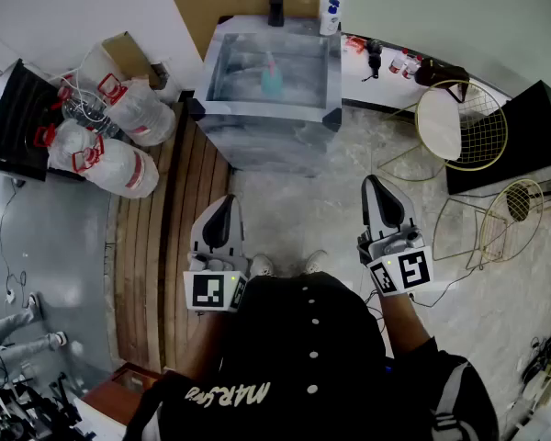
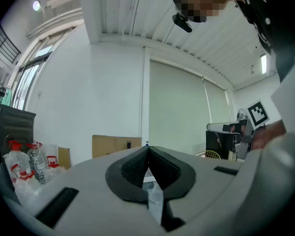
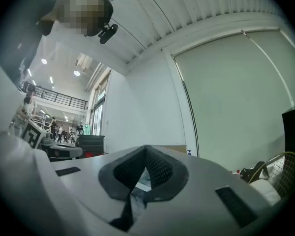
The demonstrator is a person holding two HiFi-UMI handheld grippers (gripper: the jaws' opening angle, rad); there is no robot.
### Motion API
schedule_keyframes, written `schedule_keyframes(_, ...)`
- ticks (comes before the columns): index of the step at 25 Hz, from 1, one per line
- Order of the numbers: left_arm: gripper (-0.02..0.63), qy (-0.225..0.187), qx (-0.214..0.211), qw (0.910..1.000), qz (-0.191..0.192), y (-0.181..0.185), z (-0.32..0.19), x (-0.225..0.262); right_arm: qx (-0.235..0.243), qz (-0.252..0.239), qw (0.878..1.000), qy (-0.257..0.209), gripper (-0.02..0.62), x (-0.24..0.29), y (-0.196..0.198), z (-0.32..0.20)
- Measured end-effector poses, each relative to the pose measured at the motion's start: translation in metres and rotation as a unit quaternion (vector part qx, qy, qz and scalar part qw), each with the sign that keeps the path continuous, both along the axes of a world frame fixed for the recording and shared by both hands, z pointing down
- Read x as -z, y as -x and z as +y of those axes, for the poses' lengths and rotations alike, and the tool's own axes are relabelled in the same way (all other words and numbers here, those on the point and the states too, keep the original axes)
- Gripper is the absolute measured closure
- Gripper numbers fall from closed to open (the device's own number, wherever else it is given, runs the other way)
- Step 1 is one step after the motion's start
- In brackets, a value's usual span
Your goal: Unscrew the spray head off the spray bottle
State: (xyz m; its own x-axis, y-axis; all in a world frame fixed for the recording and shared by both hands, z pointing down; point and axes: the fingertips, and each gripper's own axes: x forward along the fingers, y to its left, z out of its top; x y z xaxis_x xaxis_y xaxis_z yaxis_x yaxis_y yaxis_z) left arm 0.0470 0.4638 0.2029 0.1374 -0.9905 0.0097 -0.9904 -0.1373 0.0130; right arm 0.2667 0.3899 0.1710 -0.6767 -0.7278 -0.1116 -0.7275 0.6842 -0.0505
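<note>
Bright, even indoor light fills the head view, with only soft shadows on the floor [image 1: 331, 209]; the table [image 1: 222, 90] top carries a pale sheen. All views bulge at the edges, and both gripper views darken to black corners. A ceiling lamp [image 2: 37, 5] glows far left, a strip light [image 2: 263, 63] at right. The left claw [image 2: 148, 151] and right claw [image 3: 145, 151], near their lenses, look slightly soft.

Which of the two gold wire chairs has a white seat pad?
The farther gold wire chair, beside the grey table: its round seat is covered in white. The nearer gold wire chair shows only bare wire mesh.
</note>
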Motion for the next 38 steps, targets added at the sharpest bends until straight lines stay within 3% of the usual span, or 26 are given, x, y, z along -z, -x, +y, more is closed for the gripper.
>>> schedule_keyframes(14,0.581,0.012,-0.001,0.9998,-0.013,-0.014,-0.004,-0.002,0.011,-0.015,1.000,-0.008,0.584,0.005,-0.009,-0.004)
schedule_keyframes(25,0.581,0.005,0.041,0.9990,-0.016,-0.038,-0.015,0.002,0.041,-0.021,0.999,-0.004,0.584,-0.005,-0.034,-0.019)
schedule_keyframes(30,0.581,0.011,0.051,0.9986,-0.009,-0.032,-0.022,-0.006,0.056,-0.020,0.998,0.007,0.584,-0.016,-0.030,-0.031)
schedule_keyframes(38,0.581,0.008,0.043,0.9990,-0.006,-0.001,-0.069,-0.008,0.038,-0.010,0.999,-0.007,0.584,-0.013,-0.009,-0.070)
